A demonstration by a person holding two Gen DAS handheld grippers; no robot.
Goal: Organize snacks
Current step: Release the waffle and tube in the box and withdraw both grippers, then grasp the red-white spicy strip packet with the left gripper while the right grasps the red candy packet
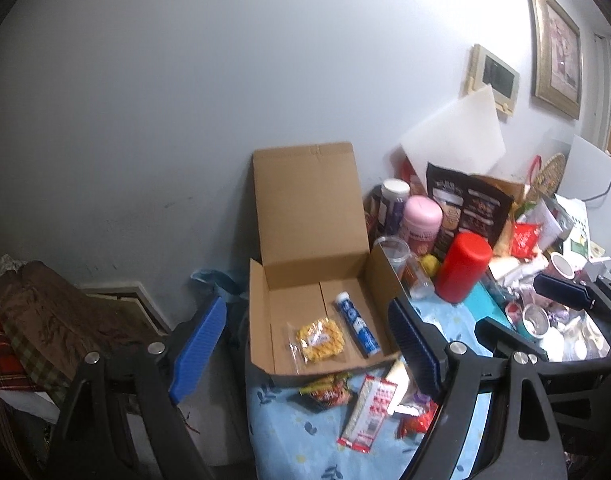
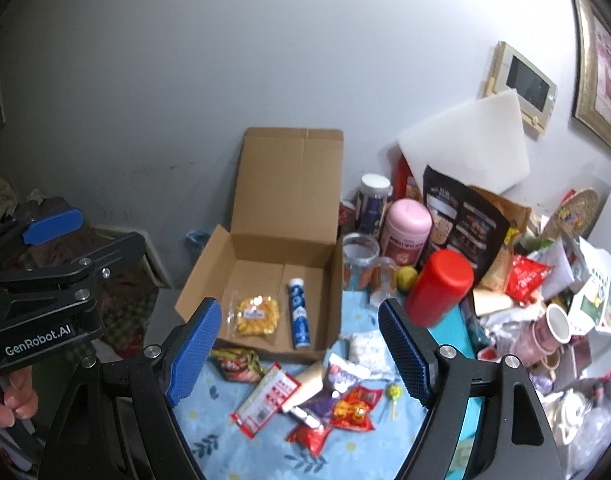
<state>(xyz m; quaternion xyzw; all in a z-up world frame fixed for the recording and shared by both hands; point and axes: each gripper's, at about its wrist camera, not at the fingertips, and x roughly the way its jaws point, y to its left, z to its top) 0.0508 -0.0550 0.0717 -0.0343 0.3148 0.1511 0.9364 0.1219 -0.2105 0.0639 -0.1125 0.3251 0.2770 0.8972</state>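
Left gripper (image 1: 305,344) open, empty; right gripper (image 2: 301,356) likewise — both angled down.

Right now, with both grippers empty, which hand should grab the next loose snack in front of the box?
Probably right. The right gripper hangs open over the snack pile; the left gripper faces the cardboard box, beside the pile.

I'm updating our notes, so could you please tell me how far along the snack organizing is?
Done: a yellow snack in a clear packet and a blue-and-white tube lie in the open brown cardboard box.

In hand: nothing. The left gripper and the right gripper are open and empty.

Left: the loose wrapped snacks, including a long red-and-white packet, on the blue floral cloth.
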